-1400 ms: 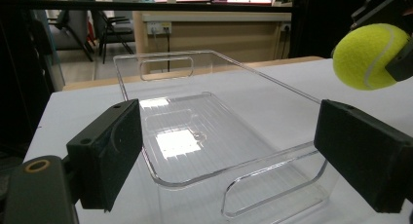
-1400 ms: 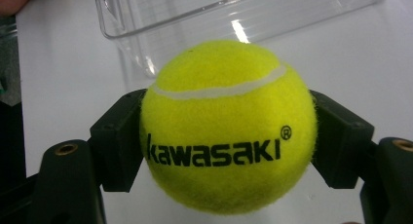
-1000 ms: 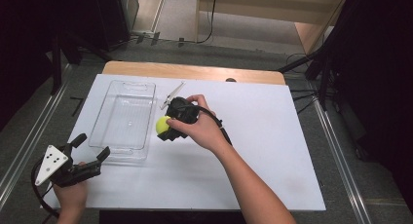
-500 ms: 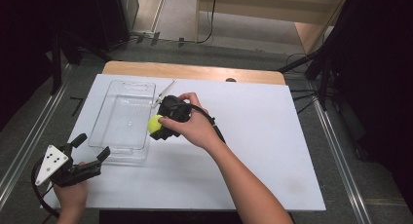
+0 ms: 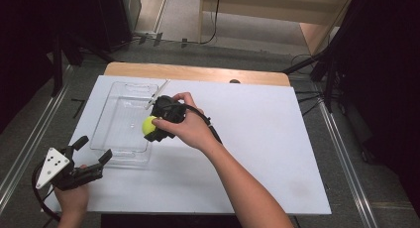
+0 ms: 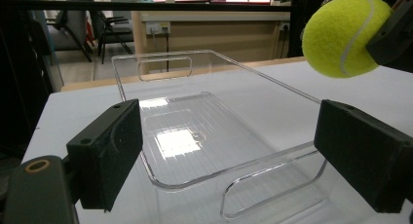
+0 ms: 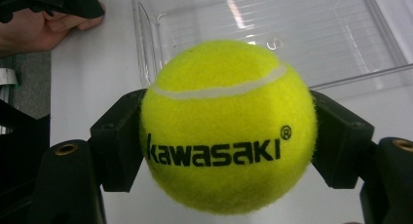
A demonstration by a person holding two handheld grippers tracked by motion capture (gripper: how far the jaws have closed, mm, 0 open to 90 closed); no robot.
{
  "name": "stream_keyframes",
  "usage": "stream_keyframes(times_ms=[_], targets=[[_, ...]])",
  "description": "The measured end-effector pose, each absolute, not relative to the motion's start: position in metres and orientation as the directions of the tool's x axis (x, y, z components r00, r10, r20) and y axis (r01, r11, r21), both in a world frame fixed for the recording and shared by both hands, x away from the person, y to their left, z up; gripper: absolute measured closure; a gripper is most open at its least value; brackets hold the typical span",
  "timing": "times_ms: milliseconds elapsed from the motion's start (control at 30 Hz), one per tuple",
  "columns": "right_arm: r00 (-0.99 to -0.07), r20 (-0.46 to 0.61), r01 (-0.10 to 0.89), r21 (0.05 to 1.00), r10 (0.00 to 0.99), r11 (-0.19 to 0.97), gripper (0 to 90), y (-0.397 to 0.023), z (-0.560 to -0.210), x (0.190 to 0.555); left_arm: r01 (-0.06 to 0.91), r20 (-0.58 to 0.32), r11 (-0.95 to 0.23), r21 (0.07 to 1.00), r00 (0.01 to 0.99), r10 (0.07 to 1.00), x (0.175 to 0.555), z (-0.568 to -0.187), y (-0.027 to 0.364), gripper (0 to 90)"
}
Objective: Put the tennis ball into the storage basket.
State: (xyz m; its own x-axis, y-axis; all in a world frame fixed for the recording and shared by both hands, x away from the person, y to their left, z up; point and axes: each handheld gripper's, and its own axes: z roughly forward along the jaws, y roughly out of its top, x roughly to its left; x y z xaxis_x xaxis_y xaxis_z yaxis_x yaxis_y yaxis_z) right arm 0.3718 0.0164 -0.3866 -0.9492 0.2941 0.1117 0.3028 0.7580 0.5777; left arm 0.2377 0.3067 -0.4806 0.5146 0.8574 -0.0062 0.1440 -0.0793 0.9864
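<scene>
My right gripper (image 5: 150, 126) is shut on a yellow-green tennis ball (image 5: 149, 124) marked "kawasaki" (image 7: 226, 126), both black pads pressed on its sides. It holds the ball just above the right rim of a clear plastic tray (image 5: 114, 134) on the white table top. The tray (image 7: 272, 34) has nothing in it. In the left gripper view the ball (image 6: 343, 35) hangs at the upper right, over the tray's (image 6: 195, 136) far side. My left gripper (image 5: 94, 148) rests open at the table's front left corner, its jaws pointing at the tray's near end with nothing between them.
The white board (image 5: 257, 139) lies on a wooden table (image 5: 198, 72); its right half is bare. A thin pale stick (image 5: 157, 93) lies by the tray's far right corner. Metal rails (image 5: 29, 139) run along both sides, dark floor and cables beyond.
My right hand has carried the ball leftwards, from beside the tray to over its right rim. The left gripper has stayed put.
</scene>
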Motion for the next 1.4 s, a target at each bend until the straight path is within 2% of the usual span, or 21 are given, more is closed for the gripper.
stream_keyframes(times_ms=[1400], targets=[[-0.970, 0.119, 0.242, 0.575, 0.213, 0.781, 23.4, 0.068, -0.382, 0.378, 0.143, -0.014, -0.070, 0.987, 0.518, 0.856, 0.238, -0.480, 0.308, 11.1]])
